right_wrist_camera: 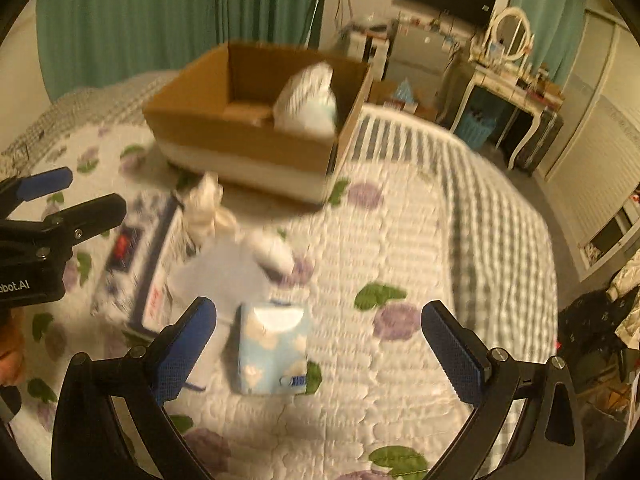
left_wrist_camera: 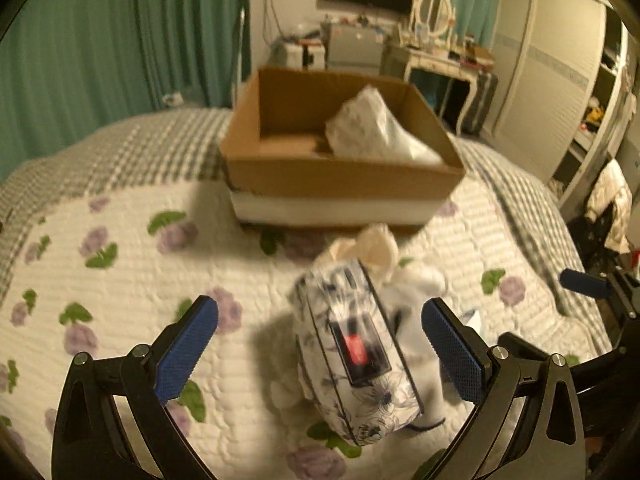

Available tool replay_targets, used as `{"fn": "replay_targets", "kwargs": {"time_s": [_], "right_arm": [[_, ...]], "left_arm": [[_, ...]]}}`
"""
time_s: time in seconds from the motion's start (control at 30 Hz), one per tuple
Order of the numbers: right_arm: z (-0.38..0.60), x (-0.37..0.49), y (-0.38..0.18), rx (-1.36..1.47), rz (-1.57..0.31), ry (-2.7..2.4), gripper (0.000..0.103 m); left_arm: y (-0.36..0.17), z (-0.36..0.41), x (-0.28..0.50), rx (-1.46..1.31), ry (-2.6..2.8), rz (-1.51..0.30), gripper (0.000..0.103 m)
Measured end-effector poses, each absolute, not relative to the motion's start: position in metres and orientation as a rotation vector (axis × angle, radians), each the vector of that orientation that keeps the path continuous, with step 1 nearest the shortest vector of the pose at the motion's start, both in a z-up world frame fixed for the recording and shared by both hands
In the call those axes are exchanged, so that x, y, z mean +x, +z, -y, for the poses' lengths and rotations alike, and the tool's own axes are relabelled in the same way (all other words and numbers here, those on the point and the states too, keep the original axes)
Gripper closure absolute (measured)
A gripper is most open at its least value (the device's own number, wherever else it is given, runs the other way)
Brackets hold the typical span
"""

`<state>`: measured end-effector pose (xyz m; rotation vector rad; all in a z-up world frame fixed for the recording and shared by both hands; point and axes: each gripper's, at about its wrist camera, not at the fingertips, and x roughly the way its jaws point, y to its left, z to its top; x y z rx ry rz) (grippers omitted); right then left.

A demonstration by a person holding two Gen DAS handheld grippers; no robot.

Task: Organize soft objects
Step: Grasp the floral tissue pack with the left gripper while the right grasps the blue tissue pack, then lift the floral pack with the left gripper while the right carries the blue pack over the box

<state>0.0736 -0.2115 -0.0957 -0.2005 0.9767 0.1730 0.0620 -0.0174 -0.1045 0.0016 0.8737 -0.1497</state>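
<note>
Floral-printed soft tissue pack with red label is lying on the flower-quilted bed, between my left gripper's spread, empty jaws. I'm lining my right gripper, also released and holding nothing, over a small blue cloud-print tissue pack. A white plush toy is sitting between them. One white crinkly bag is already resting in the open cardboard box; I'd judge three items left.

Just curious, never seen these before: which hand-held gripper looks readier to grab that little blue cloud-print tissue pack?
The right hand-held gripper: it is open, with the blue tissue pack lying between its fingers. The left hand-held gripper frames the floral tissue pack instead.
</note>
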Motion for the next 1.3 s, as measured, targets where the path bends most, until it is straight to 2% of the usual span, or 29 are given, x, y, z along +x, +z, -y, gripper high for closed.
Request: {"fn": "replay_targets", "kwargs": {"time_s": [0.37,0.43,0.5,0.53,0.6,0.63,0.67,0.7,0.97,1.3], "right_arm": [[0.204,0.084,-0.153,-0.23,-1.145,0.23,0.001],[0.202,0.085,-0.156,-0.23,-1.157,0.233,0.007],[0.204,0.086,-0.159,-0.224,-1.166,0.229,0.016],[0.205,0.088,-0.161,-0.219,-1.171,0.229,0.017],[0.207,0.088,-0.163,-0.205,-1.179,0.239,0.022],[0.207,0.088,-0.164,-0.199,-1.184,0.25,0.028],[0.206,0.088,-0.165,-0.188,-1.188,0.267,0.051],[0.205,0.087,-0.164,-0.184,-1.191,0.276,0.054],[0.208,0.085,-0.157,-0.174,-1.157,0.259,0.055],[0.226,0.082,-0.116,-0.101,-1.026,0.206,0.055]], "left_arm": [[-0.15,0.019,0.074,0.016,-0.146,-0.985,0.0],[-0.154,0.018,0.075,0.011,-0.153,-0.99,0.002],[-0.155,0.019,0.074,-0.005,-0.182,-1.004,0.018],[-0.156,0.02,0.075,-0.009,-0.197,-1.011,0.022],[-0.157,0.023,0.073,-0.024,-0.253,-1.028,0.058],[-0.156,0.025,0.072,-0.008,-0.252,-1.023,0.059],[-0.155,0.026,0.07,0.001,-0.254,-1.012,0.06],[-0.154,0.028,0.068,0.012,-0.259,-1.009,0.06],[-0.142,0.027,0.064,0.023,-0.243,-0.974,0.06],[-0.099,0.019,0.055,0.003,-0.235,-0.857,0.06]]}}
